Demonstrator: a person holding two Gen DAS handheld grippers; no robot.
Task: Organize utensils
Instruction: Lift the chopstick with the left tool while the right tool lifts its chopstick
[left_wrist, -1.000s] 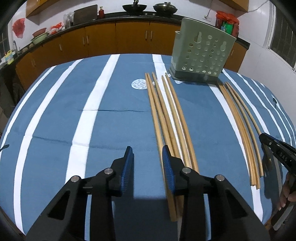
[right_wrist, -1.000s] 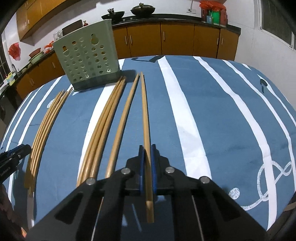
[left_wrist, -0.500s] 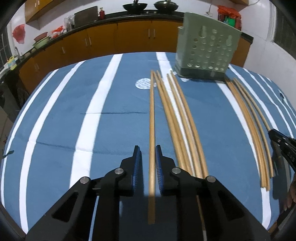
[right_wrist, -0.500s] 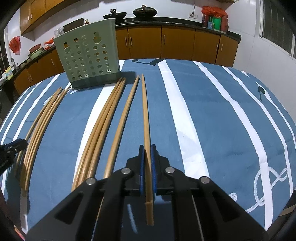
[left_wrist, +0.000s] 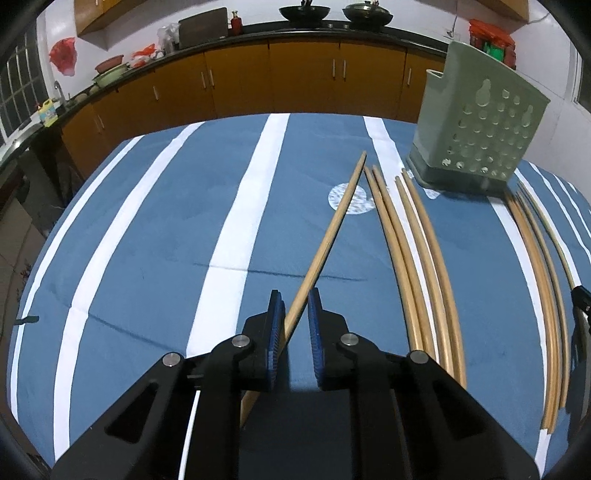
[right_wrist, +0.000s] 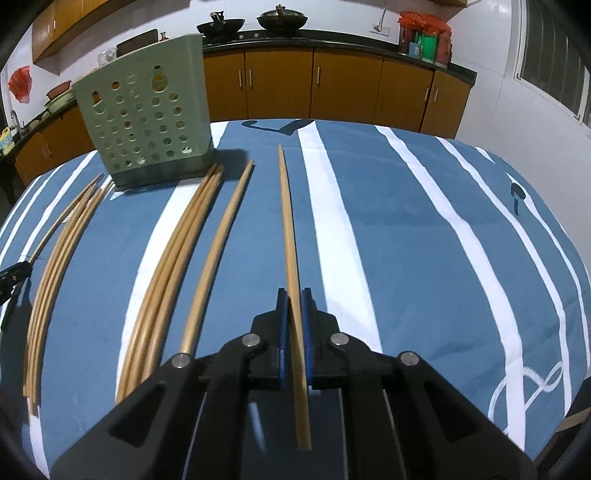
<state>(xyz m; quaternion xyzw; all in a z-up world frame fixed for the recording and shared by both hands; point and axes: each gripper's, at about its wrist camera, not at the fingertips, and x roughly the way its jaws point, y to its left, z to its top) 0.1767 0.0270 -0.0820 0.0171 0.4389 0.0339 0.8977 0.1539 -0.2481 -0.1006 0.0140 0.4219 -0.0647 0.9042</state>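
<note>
1. Between the blue pads of my left tongs sits one wooden chopstick; the jaws have just been closing and now clamp it. Its long axis runs away from me and slants to the right, the far tip pointing toward the green holder, the near end passing under the tongs.
2. My right tongs are pressed together on a second chopstick. That one runs almost straight away from me, its thin tip aimed at the far edge of the table and its butt end sticking out toward me below the jaws.
3. Beside the left-held stick, four loose chopsticks lie on the cloth in two close pairs, all lengthwise, far tips near the holder's base. Another bundle lies further right, also lengthwise.
4. The holder stands upright on the cloth, its wall full of round holes; I can read no lettering on it.
5. Everything rests on a blue tablecloth with white stripes that run the same way as the sticks. A pale round mark is printed on it, too blurred to read.
</note>
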